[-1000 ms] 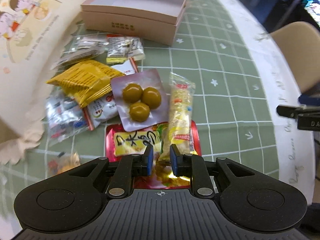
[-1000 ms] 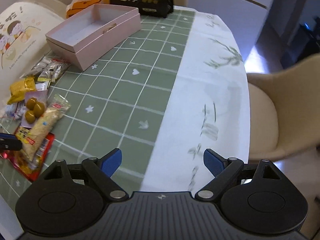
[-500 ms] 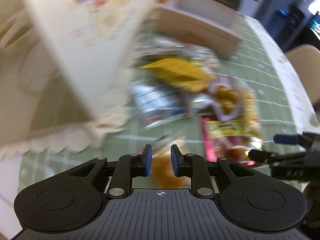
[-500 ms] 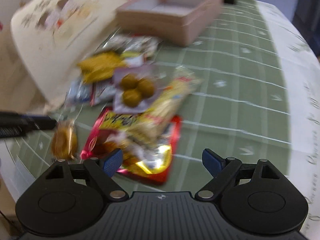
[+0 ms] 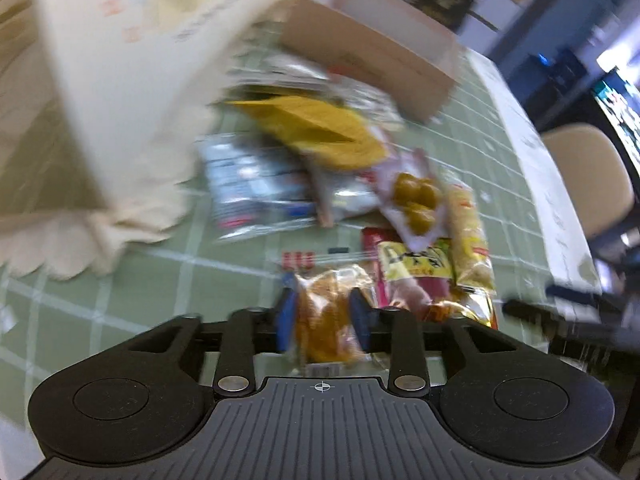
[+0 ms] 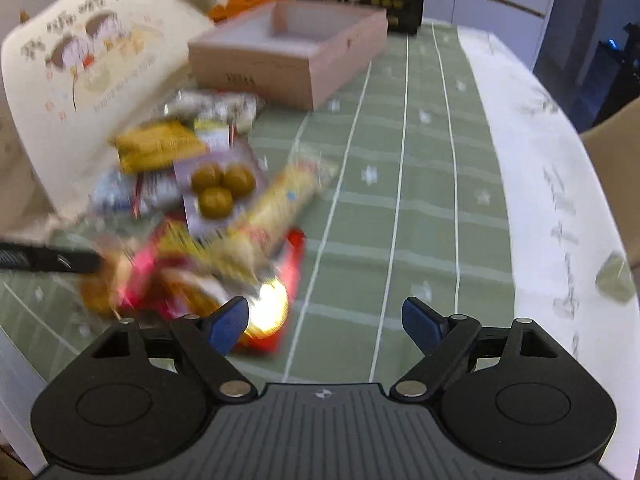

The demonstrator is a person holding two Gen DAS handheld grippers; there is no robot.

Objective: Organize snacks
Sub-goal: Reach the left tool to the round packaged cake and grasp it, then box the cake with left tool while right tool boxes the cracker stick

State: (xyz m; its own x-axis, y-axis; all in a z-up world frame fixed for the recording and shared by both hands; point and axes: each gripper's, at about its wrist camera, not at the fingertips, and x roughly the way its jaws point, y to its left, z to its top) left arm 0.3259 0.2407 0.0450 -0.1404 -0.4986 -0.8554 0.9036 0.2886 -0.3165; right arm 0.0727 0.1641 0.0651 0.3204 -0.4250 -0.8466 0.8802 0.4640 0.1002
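Both views are motion-blurred; fine print on the packets is unreadable.

Left gripper [image 5: 323, 318]: jaws partly open and they have just been opening. An orange pastry in a clear wrapper [image 5: 326, 320] lies between the blue pads. Whether the pads press on it cannot be told through the blur; a narrow gap seems to show on the left side.

Right gripper [image 6: 325, 322]: jaws wide, nothing between them, only bare green checked tablecloth [image 6: 400, 208] below. Its left pad sits just above the near edge of a red foil packet [image 6: 276, 312].

Snack pile: it sits on the left part of the cloth in the right wrist view. A purple packet with three green balls [image 6: 220, 188] lies on top, a long yellow packet [image 6: 280, 204] lies diagonally just beside it, and a yellow crinkled bag [image 6: 160, 148] lies behind. Silver wrapped packets [image 6: 216, 108] lie nearest the pink box [image 6: 288, 56], which is open-topped and stands at the far end of the pile, close to it but apart.

A large cream bag with cartoon print [image 6: 88, 80] borders the pile on the left, its scalloped edge lying on the cloth.

Open room: the cloth right of the pile is bare out to the white printed border [image 6: 560, 200] and the rounded table edge. A beige chair [image 5: 588, 176] stands beyond that edge.
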